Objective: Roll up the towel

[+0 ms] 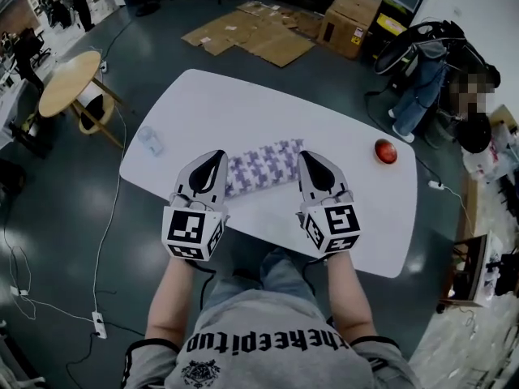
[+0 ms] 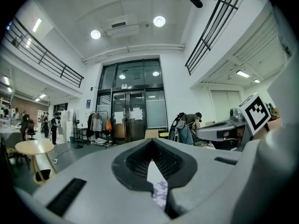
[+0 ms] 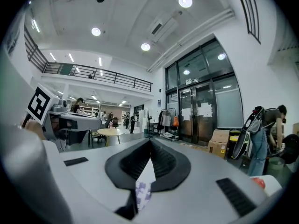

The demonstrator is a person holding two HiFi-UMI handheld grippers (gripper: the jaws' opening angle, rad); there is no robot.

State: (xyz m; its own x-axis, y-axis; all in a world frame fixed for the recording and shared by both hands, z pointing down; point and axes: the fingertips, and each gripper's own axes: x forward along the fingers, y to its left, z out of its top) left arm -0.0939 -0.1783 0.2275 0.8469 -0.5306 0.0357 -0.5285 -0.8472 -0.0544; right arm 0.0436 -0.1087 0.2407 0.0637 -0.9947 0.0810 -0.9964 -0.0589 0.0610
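Note:
The towel (image 1: pixel 261 168), purple and white houndstooth, lies rolled into a short log across the middle of the white table (image 1: pixel 243 104). My left gripper (image 1: pixel 217 157) hovers over its left end and my right gripper (image 1: pixel 308 157) over its right end, both lifted off the table. Each pair of jaws is shut with nothing held. In the left gripper view the left gripper (image 2: pixel 152 143) points level into the room, and a sliver of towel (image 2: pixel 160 193) shows under the jaws. The right gripper view shows the right gripper (image 3: pixel 150 143) the same way, above a strip of towel (image 3: pixel 142 190).
A red round object (image 1: pixel 386 151) sits near the table's right edge and a small clear item (image 1: pixel 150 139) near its left edge. Beyond are a round wooden table (image 1: pixel 69 79), flattened cardboard (image 1: pixel 251 35), a box (image 1: pixel 350 19) and a person (image 1: pixel 474 112) at right.

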